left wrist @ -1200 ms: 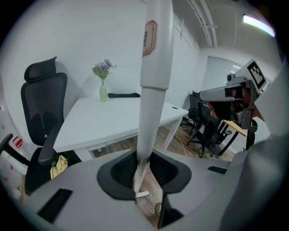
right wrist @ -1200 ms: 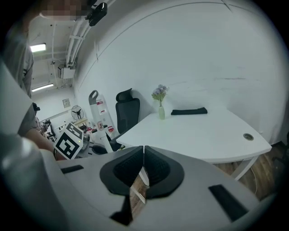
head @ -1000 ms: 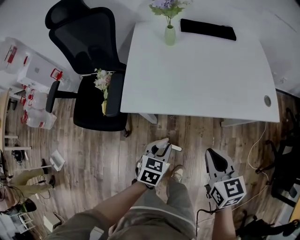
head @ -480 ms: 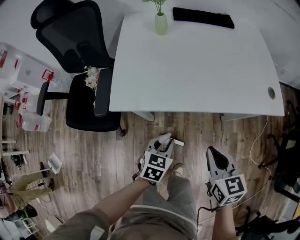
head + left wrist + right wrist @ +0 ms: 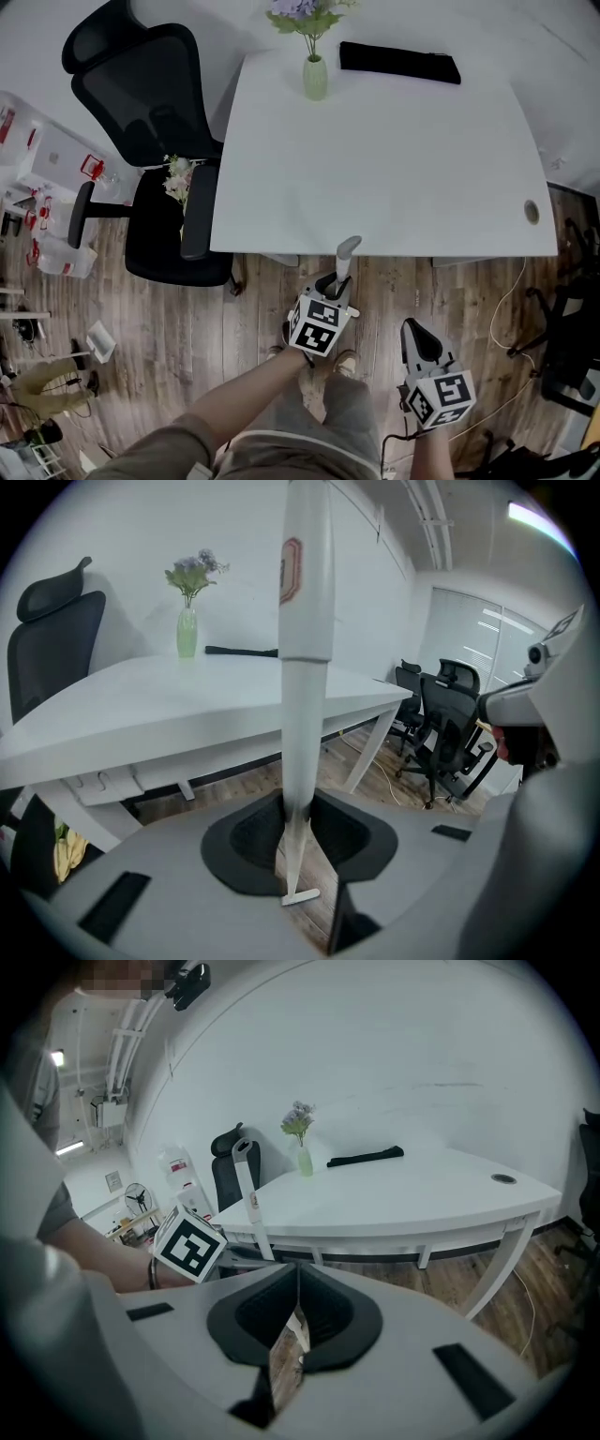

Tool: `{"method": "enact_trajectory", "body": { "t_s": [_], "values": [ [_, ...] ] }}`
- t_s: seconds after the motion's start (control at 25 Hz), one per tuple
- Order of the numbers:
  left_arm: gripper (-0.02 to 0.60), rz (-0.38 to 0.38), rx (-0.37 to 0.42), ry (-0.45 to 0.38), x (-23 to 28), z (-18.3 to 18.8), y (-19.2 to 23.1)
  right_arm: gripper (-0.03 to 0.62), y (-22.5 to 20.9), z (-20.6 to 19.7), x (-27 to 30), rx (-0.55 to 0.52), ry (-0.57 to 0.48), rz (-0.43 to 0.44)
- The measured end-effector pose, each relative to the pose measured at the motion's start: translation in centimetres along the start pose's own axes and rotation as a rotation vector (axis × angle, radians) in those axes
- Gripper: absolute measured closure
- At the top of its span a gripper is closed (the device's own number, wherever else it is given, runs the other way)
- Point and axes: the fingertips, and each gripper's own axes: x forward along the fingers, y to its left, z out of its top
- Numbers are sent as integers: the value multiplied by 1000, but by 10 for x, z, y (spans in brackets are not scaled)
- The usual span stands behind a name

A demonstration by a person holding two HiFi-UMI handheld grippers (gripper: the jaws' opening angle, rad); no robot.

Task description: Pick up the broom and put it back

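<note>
left tongs (image 5: 300,819) are closed narrow on the broom (image 5: 305,621) — its white handle stands upright between the pads, with a red label (image 5: 290,570) high on the pole; in the head view the handle top sits just at the near edge of the white counter (image 5: 394,159), over the wood floor (image 5: 216,309); broom head can't be made out; right tongs (image 5: 296,1309) are lower and to the right, apart from the broom, jaws together with nothing between them; on the counter's far side stands a green vase (image 5: 315,78) of flowers, with a flat black strip (image 5: 398,62) beside it; a black office chair (image 5: 150,103) stands left of the counter.
</note>
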Motion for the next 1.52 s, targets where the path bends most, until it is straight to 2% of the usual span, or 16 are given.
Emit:
{"method": "enact_trajectory", "body": {
  "t_s": [0.4, 0.52, 0.72, 0.96, 1.2, 1.52],
  "values": [
    [479, 20, -3, 6, 18, 13, 14, 560, -12, 3, 5, 12, -8, -17],
    [399, 16, 17, 28, 18, 8, 12, 560, -16, 2, 4, 20, 0, -30],
    [377, 11, 45, 45, 0, 2, 10, 560, -15, 9, 1, 20, 0, -35],
    [382, 43, 36, 22, -52, 19, 20, 560, 2, 50, -15, -3, -46, -24],
    [455, 41, 70, -88, -122, 71, 21, 560, 29, 106, -42, -57, -120, -8],
    [506, 30, 129, -232, -225, 135, 19, 560, 75, 165, -80, -124, -201, 21]
  ]
}}
